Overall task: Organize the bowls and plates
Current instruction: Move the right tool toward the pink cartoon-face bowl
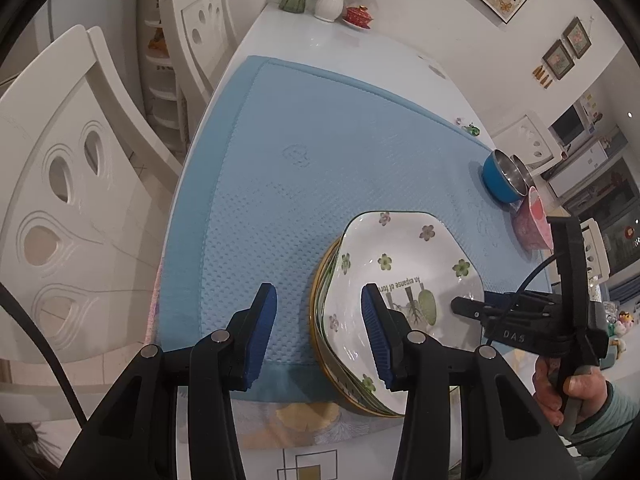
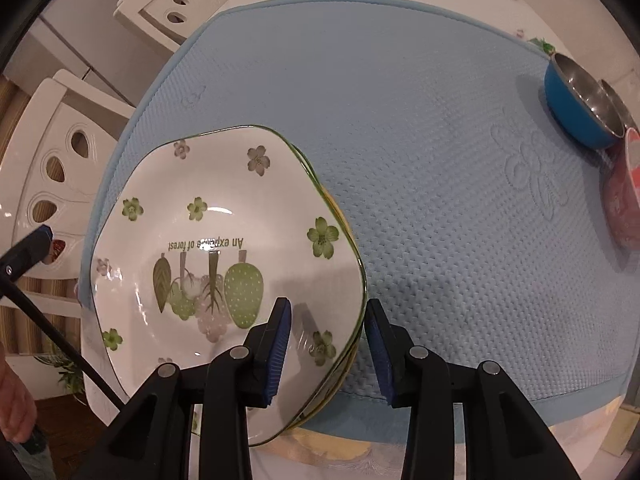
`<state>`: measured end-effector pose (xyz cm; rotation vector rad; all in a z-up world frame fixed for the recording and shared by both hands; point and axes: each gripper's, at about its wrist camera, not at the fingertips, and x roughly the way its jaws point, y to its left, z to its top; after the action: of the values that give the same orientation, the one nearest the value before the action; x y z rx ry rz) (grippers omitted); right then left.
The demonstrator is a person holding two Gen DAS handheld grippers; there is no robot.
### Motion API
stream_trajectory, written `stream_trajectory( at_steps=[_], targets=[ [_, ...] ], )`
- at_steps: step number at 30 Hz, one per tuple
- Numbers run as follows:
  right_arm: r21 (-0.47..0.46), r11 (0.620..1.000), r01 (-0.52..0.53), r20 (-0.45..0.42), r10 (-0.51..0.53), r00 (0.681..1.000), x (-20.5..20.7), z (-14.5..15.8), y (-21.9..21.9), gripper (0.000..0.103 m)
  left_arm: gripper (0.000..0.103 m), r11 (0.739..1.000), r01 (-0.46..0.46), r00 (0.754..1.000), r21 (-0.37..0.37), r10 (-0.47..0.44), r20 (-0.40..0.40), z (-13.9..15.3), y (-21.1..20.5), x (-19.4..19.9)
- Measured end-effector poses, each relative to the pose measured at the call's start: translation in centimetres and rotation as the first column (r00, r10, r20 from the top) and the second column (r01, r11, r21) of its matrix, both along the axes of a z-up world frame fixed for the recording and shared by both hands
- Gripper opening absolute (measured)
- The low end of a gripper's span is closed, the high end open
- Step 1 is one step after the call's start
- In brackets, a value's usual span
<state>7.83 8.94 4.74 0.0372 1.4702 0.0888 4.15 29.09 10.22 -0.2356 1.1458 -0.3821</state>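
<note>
A white, squarish plate (image 1: 400,256) (image 2: 224,208) with green flowers and the words "An expanse of forest" tops a stack of plates at the near edge of the blue mat (image 1: 320,140). My left gripper (image 1: 320,336) is open and straddles the stack's left rim, with one pad over the mat and one over the plate. My right gripper (image 2: 328,344) points down and straddles the top plate's right rim; its pads stand apart from the rim. A blue steel bowl (image 1: 504,176) (image 2: 580,108) and a pink bowl (image 1: 532,224) (image 2: 624,192) sit at the mat's right side.
White chairs (image 1: 60,200) (image 2: 52,168) line the table's left side. Vases of flowers (image 1: 330,0) and a red lidded cup (image 1: 359,14) stand at the far end. A hand (image 1: 560,384) holds the right gripper's handle. The stack overhangs the mat's near edge.
</note>
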Motion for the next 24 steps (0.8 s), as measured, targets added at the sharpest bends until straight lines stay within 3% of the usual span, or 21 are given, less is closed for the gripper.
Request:
stream_trajectory(
  at_steps=[7, 15, 24],
  targets=[
    [0.044, 0.998, 0.047, -0.007, -0.047, 0.999, -0.4, 0.6, -1.8, 0.037, 0.041, 0.999, 0.041, 0.999, -0.009, -0.041, 0.031, 0.7, -0.5, 0.6],
    [0.108, 0.991, 0.076, 0.030, -0.080, 0.996, -2.0, 3.5, -5.3, 0.037, 0.041, 0.995, 0.102, 0.991, -0.016, -0.100, 0.089, 2.3, -2.8, 1.7],
    [0.131, 0.972, 0.194, 0.136, -0.212, 0.968, -3.2, 8.0, -13.8, 0.037, 0.042, 0.979, 0.205, 0.964, -0.004, -0.202, 0.173, 6.1, -11.1, 2.6]
  ],
)
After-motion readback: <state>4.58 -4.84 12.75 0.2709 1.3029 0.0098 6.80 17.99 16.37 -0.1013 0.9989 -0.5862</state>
